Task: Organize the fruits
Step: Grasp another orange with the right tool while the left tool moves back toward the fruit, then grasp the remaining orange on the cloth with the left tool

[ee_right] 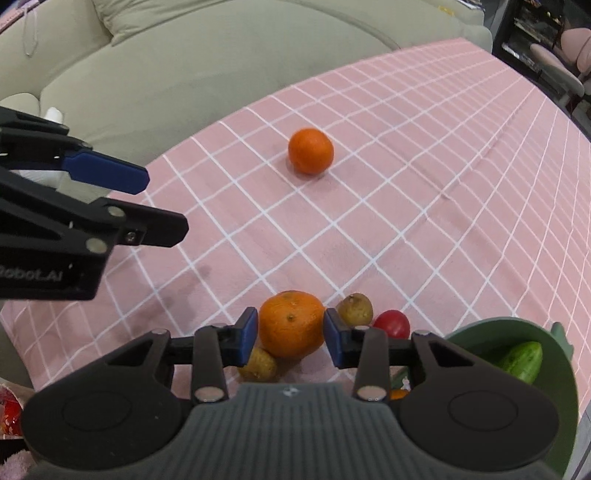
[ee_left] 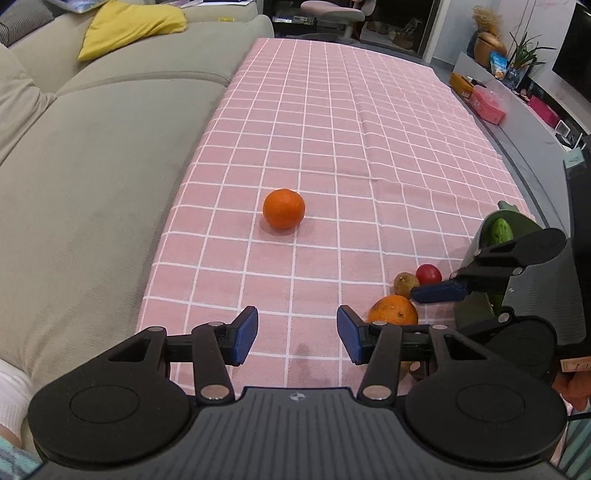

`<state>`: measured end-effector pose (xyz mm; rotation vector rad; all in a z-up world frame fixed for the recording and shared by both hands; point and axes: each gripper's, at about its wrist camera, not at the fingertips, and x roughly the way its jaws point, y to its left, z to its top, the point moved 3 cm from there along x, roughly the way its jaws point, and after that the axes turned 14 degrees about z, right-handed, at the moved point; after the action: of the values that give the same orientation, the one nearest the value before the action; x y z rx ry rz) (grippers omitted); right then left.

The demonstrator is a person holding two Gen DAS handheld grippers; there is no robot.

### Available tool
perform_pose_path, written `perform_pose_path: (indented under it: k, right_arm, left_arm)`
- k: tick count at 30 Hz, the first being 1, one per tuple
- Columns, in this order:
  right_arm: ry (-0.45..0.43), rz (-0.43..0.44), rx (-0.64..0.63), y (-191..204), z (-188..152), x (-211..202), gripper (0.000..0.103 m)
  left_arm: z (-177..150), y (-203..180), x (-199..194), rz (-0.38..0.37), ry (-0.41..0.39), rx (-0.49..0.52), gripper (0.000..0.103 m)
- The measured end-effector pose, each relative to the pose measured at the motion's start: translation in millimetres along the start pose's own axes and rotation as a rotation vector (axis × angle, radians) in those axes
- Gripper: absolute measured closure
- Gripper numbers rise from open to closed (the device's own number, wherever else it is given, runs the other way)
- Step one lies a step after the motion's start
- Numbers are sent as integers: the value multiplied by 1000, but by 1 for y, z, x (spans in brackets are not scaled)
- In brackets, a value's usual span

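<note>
Left gripper [ee_left: 297, 338]: jaws spread wide with nothing between the blue pads, held low over the near end of the pink checked tablecloth [ee_left: 351, 147]; in the right wrist view it comes in from the left edge [ee_right: 125, 199]
Right gripper [ee_right: 290, 338]: blue pads set against both sides of the big orange [ee_right: 291, 323], left pad touching the skin, right pad at its edge; whether it is truly pinched I cannot tell for sure, but it looks held
Big orange: dull, speckled skin, down by the near edge of the cloth; in the left wrist view it peeks out just behind the left gripper's right finger [ee_left: 393, 310]
Small orange [ee_left: 283, 208]: brighter, alone out on the cloth, well apart from the other fruit [ee_right: 311, 150]
Brownish fruits: one just beyond the big orange on its right [ee_right: 355, 309], another partly tucked under the right gripper's left finger [ee_right: 258, 363]
Red fruit [ee_right: 392, 323]: round and glossy, beside the far brownish one, near the bowl
Green bowl [ee_right: 561, 384]: at the right edge of the cloth, tilted toward the camera, a cucumber [ee_right: 522, 360] lying inside it
Sofa [ee_left: 92, 166]: beige, running along the left side of the table, a yellow cushion [ee_left: 129, 26] on it
</note>
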<state>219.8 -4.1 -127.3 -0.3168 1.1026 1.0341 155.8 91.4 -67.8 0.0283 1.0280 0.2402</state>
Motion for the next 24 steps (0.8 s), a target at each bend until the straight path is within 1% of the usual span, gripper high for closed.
perform_pose_path:
  k: [1,5,8,12,16,19,22,24]
  right_arm:
    - [0,-10,-9,0,1,1,61]
    - [11,-20,-35,1,4,6,60]
    - [22,-6,-36,2,5,9,60]
    - [50,-1,-70,8,6,16,60]
    - [56,-2,-107,11,6,17,62]
    - [27,12,-94,8,10,10,62]
    - [-32,26,-59,2,15,-8,62]
    - [-67,21,-41,-5,21,-17,62]
  left_arm:
    - [0,-1,3,4,4,1,45]
    - [0,-4,14,40,18,16,45]
    - [3,-6,18,26,15,5,45]
    - [9,-5,24,-5,14,-33,45]
    - [13,-7,28,-11,-5,-40,45]
    - [18,-9,28,-7,-44,-33,45]
    - [25,-7,29,14,-89,-32,45]
    - [32,-5,31,19,-116,-52,44]
